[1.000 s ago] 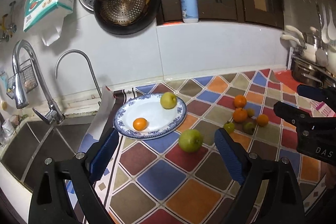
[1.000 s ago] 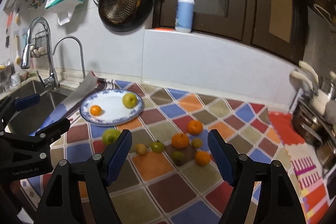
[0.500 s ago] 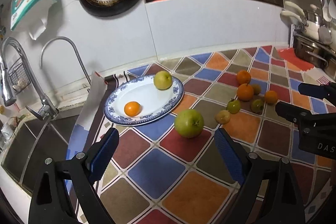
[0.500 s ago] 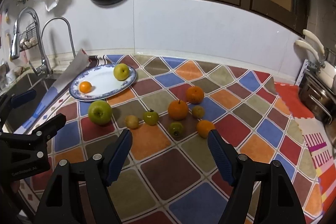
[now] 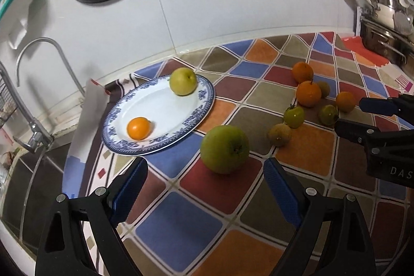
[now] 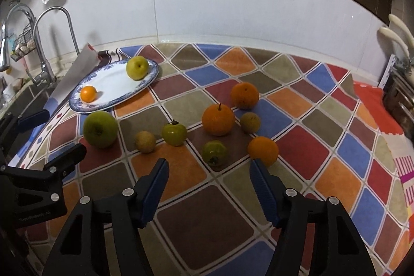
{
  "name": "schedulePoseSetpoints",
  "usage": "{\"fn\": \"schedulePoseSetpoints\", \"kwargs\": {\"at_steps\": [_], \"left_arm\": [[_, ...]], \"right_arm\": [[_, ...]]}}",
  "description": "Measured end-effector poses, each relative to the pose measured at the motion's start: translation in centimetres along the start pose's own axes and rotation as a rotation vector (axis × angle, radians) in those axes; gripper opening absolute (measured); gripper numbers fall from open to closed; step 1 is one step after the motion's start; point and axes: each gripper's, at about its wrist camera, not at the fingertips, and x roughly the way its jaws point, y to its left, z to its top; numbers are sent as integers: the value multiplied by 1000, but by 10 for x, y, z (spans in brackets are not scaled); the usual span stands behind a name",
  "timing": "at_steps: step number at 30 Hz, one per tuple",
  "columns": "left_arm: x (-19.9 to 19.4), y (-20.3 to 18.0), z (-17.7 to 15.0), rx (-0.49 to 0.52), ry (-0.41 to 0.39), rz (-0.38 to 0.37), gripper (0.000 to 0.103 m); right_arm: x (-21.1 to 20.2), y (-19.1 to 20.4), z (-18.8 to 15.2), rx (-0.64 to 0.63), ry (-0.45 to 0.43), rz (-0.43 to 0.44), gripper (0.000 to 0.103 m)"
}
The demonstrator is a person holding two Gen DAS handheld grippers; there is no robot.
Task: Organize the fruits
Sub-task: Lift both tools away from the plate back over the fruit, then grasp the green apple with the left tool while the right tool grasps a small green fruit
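Hovering Grippers, Fruit on the Mat

Hovering low over the checkered mat (image 5: pixel 178 229), the left gripper (image 5: pixel 204 172) has its 2 blue-padded fingers (image 5: pixel 129 188) spread wide apart, gripping nothing. Just beyond the fingertips, slightly toward the right finger, sits a large green apple (image 5: pixel 224 148) on the mat. Farther ahead and toward the left finger lies the blue-rimmed plate (image 5: pixel 199 110), carrying 1 yellow-green apple (image 5: pixel 183 81) and 1 small orange (image 5: pixel 138 128).

The right gripper (image 6: pixel 209 170) also has its fingers parted and empty. A green persimmon (image 6: pixel 214 153) rests just past the gap between them, and an orange (image 6: pixel 262 150) lies almost at the right fingertip. Beyond are 2 more oranges, another green fruit (image 6: pixel 174 133) and 2 small brownish fruits.
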Motion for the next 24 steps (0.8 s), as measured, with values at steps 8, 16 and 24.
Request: {"fn": "schedulePoseSetpoints", "kwargs": {"at_steps": [8,16,24], "left_arm": [[23,-1,7,-8,28,-37,85],[38,-4,13,-15,59,-89,77],[48,-3,17,-35,83,-124,57]], "right_arm": [[20,-4,4,3,40,16,59],[36,-6,9,-2,64,36,53],[50,-8,12,10,85,55,45]]}}
